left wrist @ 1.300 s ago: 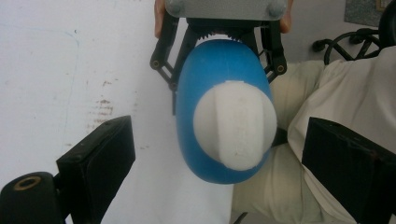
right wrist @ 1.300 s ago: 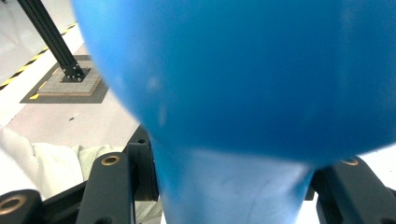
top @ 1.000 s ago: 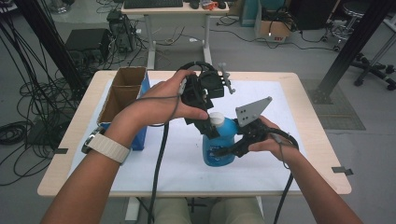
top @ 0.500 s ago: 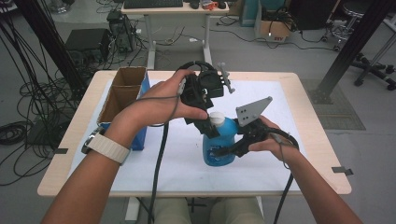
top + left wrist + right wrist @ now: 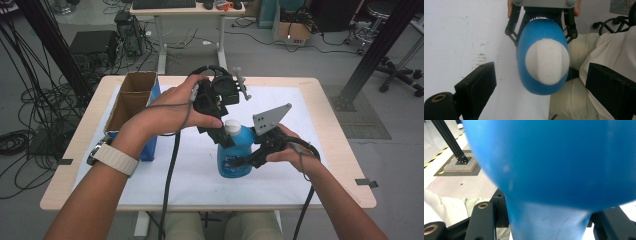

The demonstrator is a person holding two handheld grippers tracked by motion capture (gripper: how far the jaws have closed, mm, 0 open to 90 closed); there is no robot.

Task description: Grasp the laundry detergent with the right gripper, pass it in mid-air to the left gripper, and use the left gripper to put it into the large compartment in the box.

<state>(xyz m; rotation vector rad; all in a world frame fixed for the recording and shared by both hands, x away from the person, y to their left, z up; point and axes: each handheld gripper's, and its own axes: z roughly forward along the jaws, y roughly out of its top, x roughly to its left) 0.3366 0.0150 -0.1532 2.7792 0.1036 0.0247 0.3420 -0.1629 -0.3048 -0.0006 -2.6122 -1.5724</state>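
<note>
1. The right gripper (image 5: 239, 161) clamps the blue bottle (image 5: 235, 152) by its body, the jaws pressing either side; the person does well to keep this grip firm and level so the bottle stays upright on the table (image 5: 320, 145).
2. The left gripper (image 5: 541, 85) hangs just above the white cap (image 5: 547, 61) with jaws spread wide and untouching; it should come straight down until the pads flank the cap, then close squarely.
3. The bottle looks smooth, rounded and glossy, its cap ribbed and oval.
</note>
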